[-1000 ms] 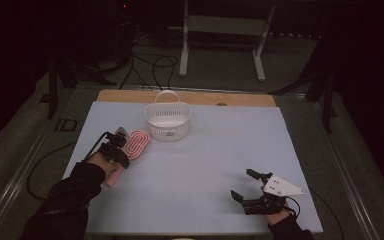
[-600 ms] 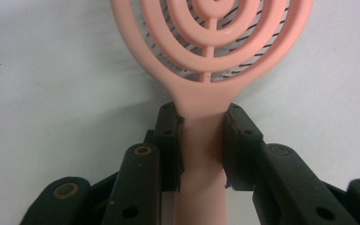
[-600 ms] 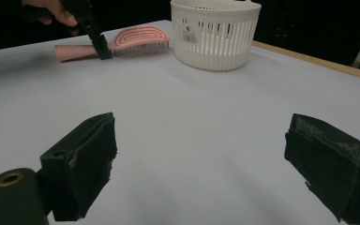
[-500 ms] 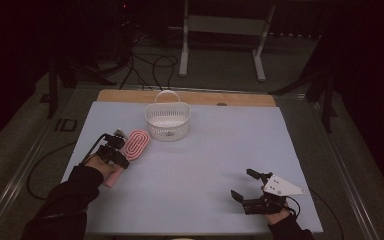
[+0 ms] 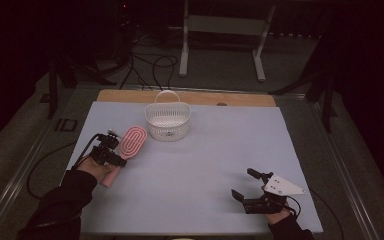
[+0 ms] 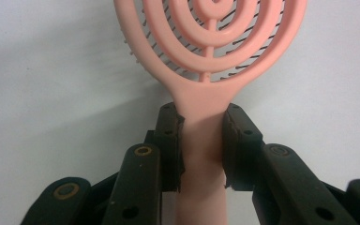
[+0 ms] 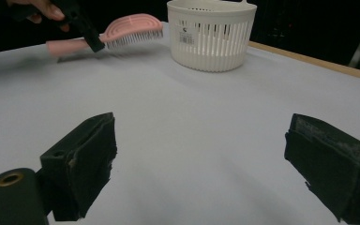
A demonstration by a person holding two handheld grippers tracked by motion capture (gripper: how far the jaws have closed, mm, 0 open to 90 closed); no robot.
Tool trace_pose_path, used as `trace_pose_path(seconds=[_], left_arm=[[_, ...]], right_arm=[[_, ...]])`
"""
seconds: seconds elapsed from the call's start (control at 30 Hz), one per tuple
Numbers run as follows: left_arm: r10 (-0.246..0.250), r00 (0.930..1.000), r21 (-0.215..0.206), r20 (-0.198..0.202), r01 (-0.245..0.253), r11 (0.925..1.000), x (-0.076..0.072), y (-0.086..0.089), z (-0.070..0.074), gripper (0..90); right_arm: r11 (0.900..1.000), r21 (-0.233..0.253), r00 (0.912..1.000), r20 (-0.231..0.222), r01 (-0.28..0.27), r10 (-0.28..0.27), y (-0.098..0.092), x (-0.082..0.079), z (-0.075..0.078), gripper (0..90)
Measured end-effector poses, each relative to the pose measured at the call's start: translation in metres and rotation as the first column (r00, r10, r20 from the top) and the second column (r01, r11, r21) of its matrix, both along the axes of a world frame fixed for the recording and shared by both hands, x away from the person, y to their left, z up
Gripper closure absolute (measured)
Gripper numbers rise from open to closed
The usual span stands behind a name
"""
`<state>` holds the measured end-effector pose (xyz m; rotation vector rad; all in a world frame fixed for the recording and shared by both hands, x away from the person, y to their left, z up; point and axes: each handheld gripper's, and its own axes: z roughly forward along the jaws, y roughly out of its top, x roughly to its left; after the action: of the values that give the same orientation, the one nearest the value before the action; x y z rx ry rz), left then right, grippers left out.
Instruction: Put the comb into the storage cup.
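Pink brush (image 5: 130, 142): a plastic hairbrush with a ring-patterned head, at the left of the surface, just left of the basket and apart from it; in the right claw view it appears lifted slightly off the surface, bristles down
Left claw (image 6: 202, 140): closed on the brush handle just below the head, one jaw on each side of the neck
Right claw (image 5: 246, 186): jaws wide apart and holding nothing, resting low near the front right of the surface, well away from the brush
Basket (image 5: 167, 120): white, slotted, with a hoop handle, standing upright toward the back centre of the surface; what lies inside is too small to tell
Surface (image 5: 205, 160): covered by a pale blue-grey sheet, with a wooden strip along its far edge
Step in hand: the brush looks gripped and raised, probably bound for the basket
Next move: likely carry the brush right and over the rim, tilting the head down so it clears the hoop handle before the jaws let go
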<state>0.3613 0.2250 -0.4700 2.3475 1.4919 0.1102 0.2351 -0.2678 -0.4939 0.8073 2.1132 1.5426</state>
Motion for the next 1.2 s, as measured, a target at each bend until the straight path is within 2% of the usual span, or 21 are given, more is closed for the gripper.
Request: trace_pose_path(seconds=[0.07, 0.1, 0.17, 0.33, 0.37, 0.47, 0.5, 0.57, 0.67, 0.8, 0.83, 0.87, 0.93, 0.97, 1.0, 1.03, 1.07, 1.1, 1.13, 1.17, 1.2], left_arm=[[-0.004, 1.0000, -0.011, 0.002, 0.004, 0.9999, -0.001, 0.001, 0.002, 71.8], [0.001, 0.9997, -0.011, 0.025, -0.001, 0.9999, -0.005, 0.002, 0.006, 71.8], [-0.002, 0.9995, -0.020, 0.032, 0.003, 0.9998, -0.006, 0.003, 0.007, 71.8], [-0.020, 0.9950, -0.078, 0.098, 0.028, 0.9965, -0.019, 0.003, 0.016, 71.7], [-0.023, 0.9947, -0.087, 0.101, 0.031, 0.9957, -0.021, 0.002, 0.017, 71.8], [-0.046, 0.9906, -0.099, 0.129, 0.059, 0.9933, -0.027, -0.002, 0.019, 71.8], [-0.059, 0.9873, -0.108, 0.148, 0.075, 0.9913, -0.030, -0.004, 0.019, 71.8], [-0.063, 0.9852, -0.114, 0.159, 0.082, 0.9901, -0.034, -0.007, 0.021, 71.8], [-0.072, 0.9790, -0.138, 0.191, 0.099, 0.9854, -0.039, -0.011, 0.024, 71.8], [-0.100, 0.9667, -0.151, 0.236, 0.139, 0.9787, -0.047, -0.018, 0.028, 71.8], [-0.100, 0.9667, -0.151, 0.236, 0.139, 0.9787, -0.047, -0.018, 0.028, 71.8], [-0.113, 0.9605, -0.159, 0.254, 0.157, 0.9747, -0.050, -0.022, 0.029, 71.8], [-0.123, 0.9576, -0.172, 0.260, 0.172, 0.9700, -0.052, -0.027, 0.030, 71.8], [-0.119, 0.9536, -0.178, 0.277, 0.172, 0.9689, -0.053, -0.030, 0.031, 71.8], [-0.131, 0.9521, -0.184, 0.277, 0.186, 0.9652, -0.054, -0.032, 0.031, 71.8], [-0.139, 0.9468, -0.188, 0.290, 0.199, 0.9618, -0.055, -0.035, 0.031, 71.8], [-0.139, 0.9468, -0.188, 0.290, 0.199, 0.9618, -0.055, -0.035, 0.031, 71.8], [-0.140, 0.9436, -0.188, 0.300, 0.202, 0.9611, -0.057, -0.038, 0.031, 71.8], [-0.153, 0.9404, -0.201, 0.304, 0.220, 0.9545, -0.058, -0.042, 0.031, 71.8], [-0.167, 0.9300, -0.200, 0.327, 0.241, 0.9496, -0.060, -0.048, 0.032, 71.9], [-0.167, 0.9300, -0.200, 0.327, 0.241, 0.9496, -0.060, -0.048, 0.032, 71.8]], right_arm=[[1.000, 0.000, 1.0000, 0.003, -0.001, 0.001, 0.000, 0.000, 0.000, 9.0], [1.000, 0.001, 1.0000, 0.006, -0.002, 0.002, 0.000, 0.000, 0.000, 9.1], [1.000, 0.000, 1.0000, 0.000, -0.001, 0.001, 0.000, 0.000, 0.000, 9.1], [1.000, 0.001, 1.0000, 0.000, 0.001, -0.001, 0.000, 0.000, 0.000, 9.1], [1.000, 0.001, 1.0000, -0.003, 0.000, 0.000, 0.000, 0.000, 0.000, 9.1], [1.000, -0.001, 1.0000, 0.007, -0.005, 0.005, 0.001, 0.000, 0.000, 9.1], [1.000, -0.002, 1.0000, 0.002, -0.002, 0.002, 0.001, 0.000, 0.000, 9.0], [1.000, -0.003, 1.0000, -0.003, -0.001, 0.001, 0.001, 0.000, 0.000, 9.1], [1.000, -0.001, 1.0000, 0.006, -0.002, 0.002, 0.000, 0.000, 0.000, 9.0], [1.000, -0.002, 1.0000, 0.003, -0.002, 0.002, 0.001, 0.000, 0.000, 9.1], [1.000, -0.002, 1.0000, 0.005, -0.003, 0.003, 0.001, 0.000, 0.000, 9.1], [1.000, -0.003, 1.0000, 0.002, 0.000, 0.000, 0.001, 0.000, 0.000, 9.0], [1.000, -0.006, 1.0000, 0.002, -0.002, 0.002, 0.001, 0.000, 0.000, 9.1], [1.000, -0.005, 1.0000, 0.001, -0.001, 0.001, 0.001, 0.000, 0.000, 9.1], [1.000, -0.004, 1.0000, 0.007, -0.004, 0.004, 0.001, 0.000, 0.001, 9.0], [1.000, -0.002, 1.0000, 0.006, -0.003, 0.003, 0.001, 0.000, 0.000, 9.1], [1.000, -0.003, 1.0000, 0.001, -0.001, 0.001, 0.001, 0.000, 0.000, 9.1], [1.000, -0.003, 1.0000, 0.001, -0.001, 0.001, 0.001, 0.000, 0.000, 9.1], [1.000, -0.003, 1.0000, -0.002, -0.001, 0.001, 0.001, 0.000, 0.000, 9.1], [1.000, -0.004, 1.0000, 0.002, -0.002, 0.002, 0.001, 0.000, 0.000, 9.0], [1.000, -0.004, 1.0000, 0.002, -0.002, 0.002, 0.001, 0.000, 0.000, 9.0]])
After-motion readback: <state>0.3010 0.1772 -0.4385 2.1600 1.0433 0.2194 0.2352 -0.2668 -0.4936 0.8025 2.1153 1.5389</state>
